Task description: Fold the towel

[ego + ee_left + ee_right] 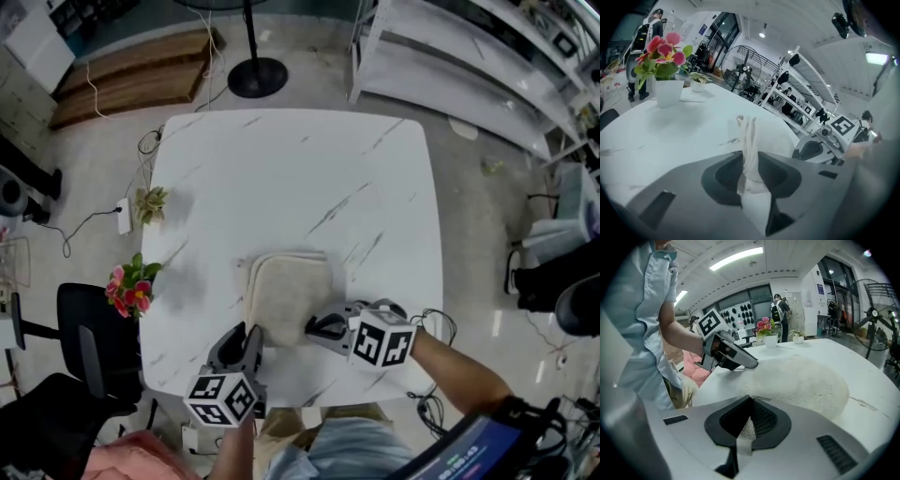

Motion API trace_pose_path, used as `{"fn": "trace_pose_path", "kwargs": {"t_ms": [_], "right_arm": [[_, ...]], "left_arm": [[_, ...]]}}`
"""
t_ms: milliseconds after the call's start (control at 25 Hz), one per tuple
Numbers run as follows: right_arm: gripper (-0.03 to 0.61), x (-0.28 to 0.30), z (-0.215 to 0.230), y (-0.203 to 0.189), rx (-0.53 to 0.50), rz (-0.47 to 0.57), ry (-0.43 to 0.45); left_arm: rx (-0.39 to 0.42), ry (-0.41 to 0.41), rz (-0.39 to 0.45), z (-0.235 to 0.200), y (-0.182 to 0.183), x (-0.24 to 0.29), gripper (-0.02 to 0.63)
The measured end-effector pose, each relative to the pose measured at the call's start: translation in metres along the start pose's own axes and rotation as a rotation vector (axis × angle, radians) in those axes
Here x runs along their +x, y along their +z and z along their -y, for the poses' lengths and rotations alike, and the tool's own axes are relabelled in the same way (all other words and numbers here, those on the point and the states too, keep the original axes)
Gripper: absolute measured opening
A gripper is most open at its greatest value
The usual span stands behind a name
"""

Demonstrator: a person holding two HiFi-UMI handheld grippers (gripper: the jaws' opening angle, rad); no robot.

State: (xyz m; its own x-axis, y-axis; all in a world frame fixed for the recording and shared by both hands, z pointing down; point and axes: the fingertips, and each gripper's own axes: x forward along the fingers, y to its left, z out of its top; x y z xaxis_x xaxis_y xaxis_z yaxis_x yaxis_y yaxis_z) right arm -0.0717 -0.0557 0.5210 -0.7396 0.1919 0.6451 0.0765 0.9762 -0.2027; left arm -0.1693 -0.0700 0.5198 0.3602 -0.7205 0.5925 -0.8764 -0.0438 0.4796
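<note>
Your white marble table (281,159) carries the towel (289,291), folded into a pad near your edge. Your left gripper (253,330) pinches a bunched fold at its near left corner (the cloth stands upright between the jaws). Your right gripper (312,330) has its jaws pressed together at the towel's near right edge. Pink flowers (129,289) sit at the table's left rim.
</note>
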Motion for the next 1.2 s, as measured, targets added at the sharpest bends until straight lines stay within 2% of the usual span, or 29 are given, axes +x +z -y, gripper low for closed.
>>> {"fn": "trace_pose_path", "kwargs": {"t_ms": [120,200,280,400,480,520,600,680,760,920,960,1080,1200], "right_arm": [[0.015,0.003,-0.005,0.004,-0.017,-0.009,0.003],[0.015,0.005,-0.007,0.004,-0.016,-0.010,0.000],[0.015,0.005,-0.006,0.002,-0.012,-0.008,0.001],[0.015,0.006,-0.006,0.003,-0.010,-0.005,0.010],[0.015,0.006,-0.006,0.003,-0.006,0.000,0.016],[0.015,0.006,-0.005,0.003,-0.004,0.004,0.018],[0.015,0.007,-0.005,0.002,0.000,0.010,0.022],[0.015,0.009,-0.005,0.002,-0.004,0.018,0.028],[0.015,0.005,-0.006,0.007,-0.013,0.046,0.048],[0.015,-0.028,0.009,0.050,0.102,0.257,0.099],[0.015,-0.031,0.016,0.058,0.126,0.283,0.105],[0.015,-0.020,0.045,0.052,0.142,0.206,0.080],[0.014,-0.019,0.086,0.037,0.170,0.148,-0.001]], "left_arm": [[0.022,0.011,0.035,0.000,0.013,-0.025,0.160],[0.063,0.042,0.070,0.007,0.029,-0.047,0.158],[0.069,0.035,0.110,0.018,0.047,-0.062,0.140],[0.004,-0.098,0.151,0.045,0.059,-0.064,0.100],[-0.039,-0.195,0.153,0.064,0.054,-0.046,0.084],[-0.044,-0.216,0.141,0.070,0.047,-0.033,0.076],[-0.040,-0.207,0.086,0.068,0.027,-0.009,0.052],[-0.028,-0.160,0.019,0.053,0.003,0.007,0.044],[-0.020,-0.123,-0.010,0.041,-0.009,0.012,0.009],[-0.018,-0.127,-0.018,0.041,-0.009,0.011,0.008],[-0.011,-0.125,-0.023,0.042,-0.009,0.011,0.009],[-0.014,-0.119,-0.026,0.041,-0.009,0.012,0.008],[-0.033,-0.129,-0.019,0.040,-0.007,0.013,0.008]]}}
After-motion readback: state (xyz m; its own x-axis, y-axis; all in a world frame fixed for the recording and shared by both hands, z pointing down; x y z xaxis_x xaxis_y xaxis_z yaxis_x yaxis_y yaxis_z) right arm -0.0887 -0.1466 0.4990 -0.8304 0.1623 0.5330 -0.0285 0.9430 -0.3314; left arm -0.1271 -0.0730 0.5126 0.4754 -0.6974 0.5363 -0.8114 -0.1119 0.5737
